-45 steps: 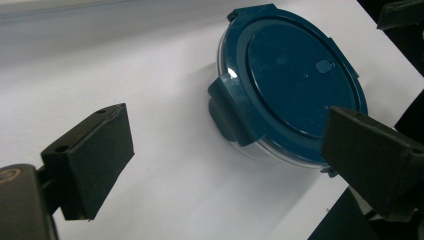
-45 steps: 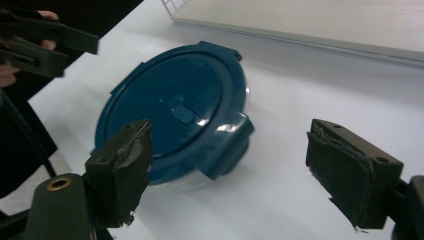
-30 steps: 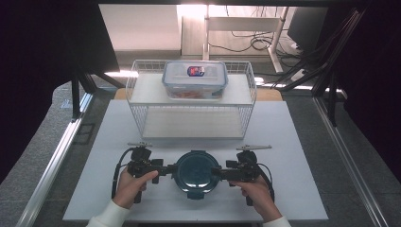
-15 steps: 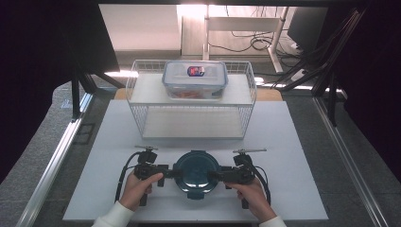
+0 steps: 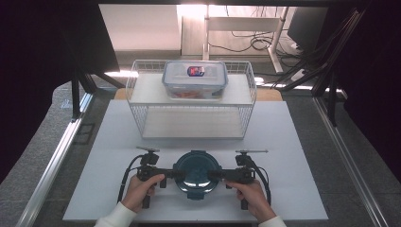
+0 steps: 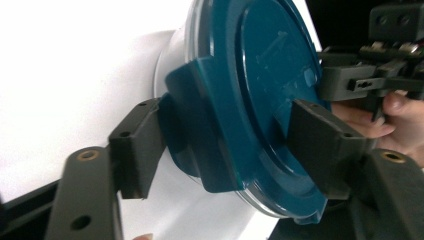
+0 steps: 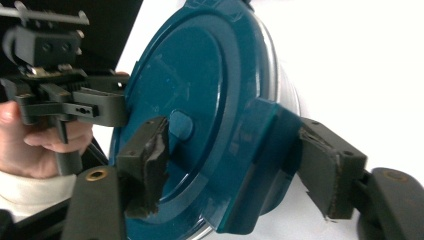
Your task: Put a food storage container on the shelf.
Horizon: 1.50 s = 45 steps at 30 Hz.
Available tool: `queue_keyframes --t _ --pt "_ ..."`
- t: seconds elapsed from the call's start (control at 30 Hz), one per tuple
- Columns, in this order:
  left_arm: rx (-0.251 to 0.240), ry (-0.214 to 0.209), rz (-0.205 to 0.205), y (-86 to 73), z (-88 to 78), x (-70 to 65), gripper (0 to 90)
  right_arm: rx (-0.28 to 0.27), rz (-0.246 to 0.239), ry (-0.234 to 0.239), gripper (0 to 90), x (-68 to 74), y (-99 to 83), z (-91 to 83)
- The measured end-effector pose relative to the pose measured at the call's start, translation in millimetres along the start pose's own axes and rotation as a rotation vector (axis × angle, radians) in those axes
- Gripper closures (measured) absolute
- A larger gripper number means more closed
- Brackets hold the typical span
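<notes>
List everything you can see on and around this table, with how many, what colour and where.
Round container with lid: one, dark teal lid on a clear body, near edge of the table, between the two grippers.
Rectangular lidded box: one, clear, on top of the wire rack.
Wire rack: one, white, middle of the table, behind the round container.
Table: one, white top.
Left gripper: one, black, jaws either side of the lid's left clip, just been closing.
Right gripper: one, black, jaws either side of the right clip, just been closing.
Hands: two, one on each gripper.
</notes>
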<state>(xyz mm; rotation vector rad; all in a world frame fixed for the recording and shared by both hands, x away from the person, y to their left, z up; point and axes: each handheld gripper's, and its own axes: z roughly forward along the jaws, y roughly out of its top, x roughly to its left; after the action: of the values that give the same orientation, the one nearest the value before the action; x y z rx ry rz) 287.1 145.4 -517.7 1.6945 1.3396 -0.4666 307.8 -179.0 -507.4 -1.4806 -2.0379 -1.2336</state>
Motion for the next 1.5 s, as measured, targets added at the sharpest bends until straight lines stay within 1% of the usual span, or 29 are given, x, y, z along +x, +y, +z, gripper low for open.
queue_keyframes --t 0.07,0.1,0.13,0.2,0.23,0.27,0.3,0.33,0.37,0.47,0.5,0.6,0.63,0.67,0.73,0.77,0.8,0.83,0.87,0.93,1.1,1.13,1.23,1.33,1.37,1.4,1.5 --pt "-0.003 -0.002 -0.003 -0.2 -1.5 -1.4 35.0 -0.002 0.012 0.013 35.2 -0.4 -0.2 -1.6" --pt "-0.001 -0.002 -0.001 -0.3 -2.6 -2.2 35.7 -0.002 0.004 0.013 36.0 -0.2 -0.3 -2.4" --pt "-0.003 -0.001 0.001 -0.6 -3.4 -3.2 36.5 -0.004 0.007 0.017 37.1 0.5 -0.6 -3.6" --pt "-0.015 0.000 -0.004 -1.1 -5.0 -5.4 38.3 -0.010 0.017 0.022 38.9 1.7 -1.3 -5.8" --pt "-0.023 0.001 -0.004 -1.2 -6.1 -6.6 39.2 -0.027 0.025 0.023 40.2 1.7 -1.4 -6.3" --pt "-0.034 0.004 -0.005 -1.1 -6.5 -8.1 40.1 -0.034 0.023 0.022 40.2 1.9 -1.3 -6.9" --pt "-0.034 0.004 -0.005 -1.1 -6.5 -8.1 40.6 -0.034 0.023 0.022 40.2 1.9 -1.3 -6.9" --pt "-0.029 0.007 0.008 -0.3 -8.0 -8.9 40.6 -0.034 0.005 0.019 40.2 2.8 -1.3 -7.4" --pt "-0.037 0.006 0.011 0.2 -10.1 -9.7 41.7 -0.034 -0.008 0.016 40.3 6.2 -1.7 -8.1" --pt "-0.052 0.017 0.030 0.6 -13.7 -13.1 42.7 -0.036 -0.020 0.012 40.5 10.6 -2.2 -8.6" --pt "-0.053 0.022 0.049 0.9 -15.7 -15.3 42.7 -0.041 -0.027 0.009 40.5 11.7 -2.3 -8.5" --pt "-0.069 0.013 0.063 1.0 -20.4 -21.9 43.9 -0.066 -0.041 0.020 40.4 15.1 -0.8 -12.6" --pt "-0.069 0.013 0.063 1.0 -20.4 -21.9 44.3 -0.066 -0.041 0.020 40.4 15.1 -0.8 -12.6" --pt "-0.081 0.013 0.077 0.8 -22.3 -27.1 44.5 -0.077 -0.064 0.028 40.4 17.6 0.7 -17.0" --pt "-0.093 0.028 0.106 0.8 -24.8 -34.7 44.5 -0.091 -0.099 0.030 40.3 20.2 1.9 -20.9" --pt "-0.093 0.028 0.106 0.8 -24.8 -34.7 44.4 -0.091 -0.099 0.030 40.3 20.2 1.9 -20.9" --pt "-0.108 0.034 0.127 0.6 -27.2 -39.8 44.4 -0.103 -0.124 0.033 40.4 23.9 2.7 -24.7" --pt "-0.110 0.037 0.138 0.7 -28.5 -41.7 44.4 -0.105 -0.128 0.035 40.4 25.3 2.9 -25.9" --pt "-0.110 0.037 0.138 0.7 -28.5 -41.7 44.4 -0.105 -0.128 0.035 40.4 25.3 2.9 -25.9" --pt "-0.122 0.043 0.158 0.2 -31.2 -45.9 44.4 -0.116 -0.157 0.038 40.4 29.2 3.4 -28.8" --pt "-0.125 0.041 0.172 0.4 -32.8 -48.6 44.2 -0.124 -0.177 0.033 40.3 33.1 4.1 -31.4" --pt "-0.124 0.039 0.177 0.1 -33.0 -48.8 44.1 -0.125 -0.196 0.024 40.3 35.9 4.8 -32.9" --pt "-0.126 0.033 0.183 -0.5 -34.4 -50.6 44.0 -0.133 -0.223 0.013 40.3 39.7 5.2 -35.0" --pt "-0.133 0.036 0.196 -1.3 -36.7 -54.9 44.0 -0.137 -0.247 0.013 40.3 43.0 5.6 -37.6" --pt "-0.133 0.036 0.196 -1.3 -36.7 -54.9 44.1 -0.137 -0.247 0.013 40.3 43.0 5.6 -37.6" --pt "-0.136 0.038 0.204 -1.3 -37.7 -56.8 44.1 -0.143 -0.260 0.017 40.3 45.3 6.1 -40.3" --pt "-0.146 0.046 0.224 -0.7 -42.2 -61.8 44.3 -0.149 -0.272 0.022 40.3 47.2 6.7 -41.9"
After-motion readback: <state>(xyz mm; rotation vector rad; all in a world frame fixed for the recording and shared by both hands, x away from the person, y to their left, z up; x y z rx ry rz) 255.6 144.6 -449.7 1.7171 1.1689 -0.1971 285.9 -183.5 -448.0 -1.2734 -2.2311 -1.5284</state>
